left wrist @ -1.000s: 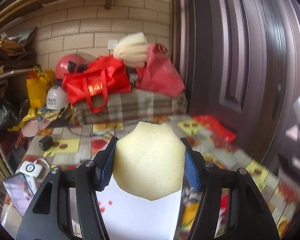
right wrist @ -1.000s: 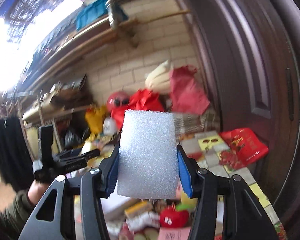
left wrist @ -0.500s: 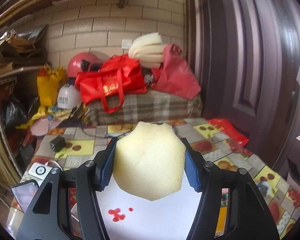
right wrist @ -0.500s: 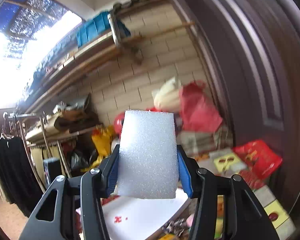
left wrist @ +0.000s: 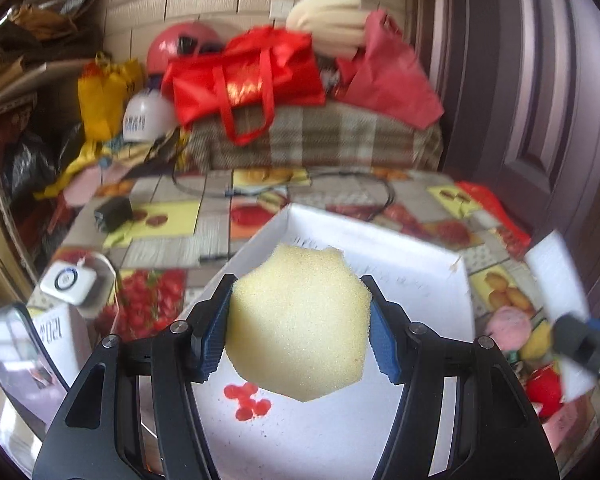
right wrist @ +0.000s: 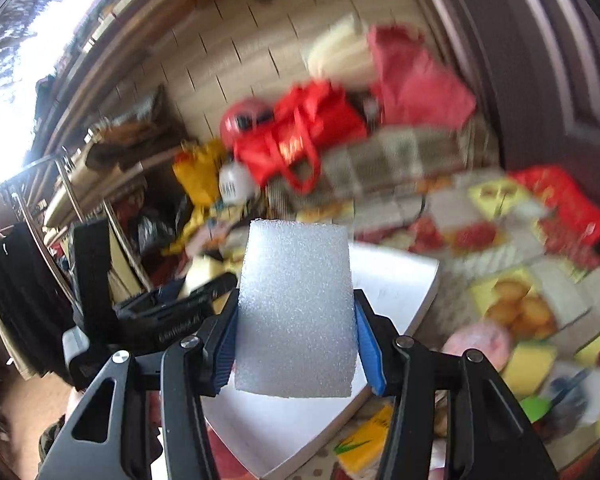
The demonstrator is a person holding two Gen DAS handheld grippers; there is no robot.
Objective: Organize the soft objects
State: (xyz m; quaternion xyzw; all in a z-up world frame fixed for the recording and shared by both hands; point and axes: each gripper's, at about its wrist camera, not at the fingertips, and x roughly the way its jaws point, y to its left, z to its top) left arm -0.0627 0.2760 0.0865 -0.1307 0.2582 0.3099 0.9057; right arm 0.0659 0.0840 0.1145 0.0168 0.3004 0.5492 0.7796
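Note:
My left gripper (left wrist: 298, 330) is shut on a pale yellow many-sided sponge (left wrist: 300, 320), held above the inside of a white shallow box (left wrist: 420, 276) that has red marks on its floor. In the right wrist view my right gripper (right wrist: 296, 334) is shut on a white rectangular foam block (right wrist: 296, 308), hovering over the near corner of the same white box (right wrist: 396, 280). The left gripper (right wrist: 196, 300) shows to the left of the block there, and the white block (left wrist: 556, 280) appears blurred at the right edge of the left wrist view.
The table carries a fruit-print cloth (left wrist: 160, 216). Soft toys, pink and red (left wrist: 508, 326), lie right of the box. A charger (left wrist: 112, 212), a cable and a white device (left wrist: 66, 280) sit to the left. Red bags (left wrist: 252, 76) and a plaid bundle are piled behind; a dark door (left wrist: 540, 100) is on the right.
Both grippers have come down and tilted toward the table with their sponges still gripped. The white box now fills more of both views, and the right gripper has entered the left wrist view.

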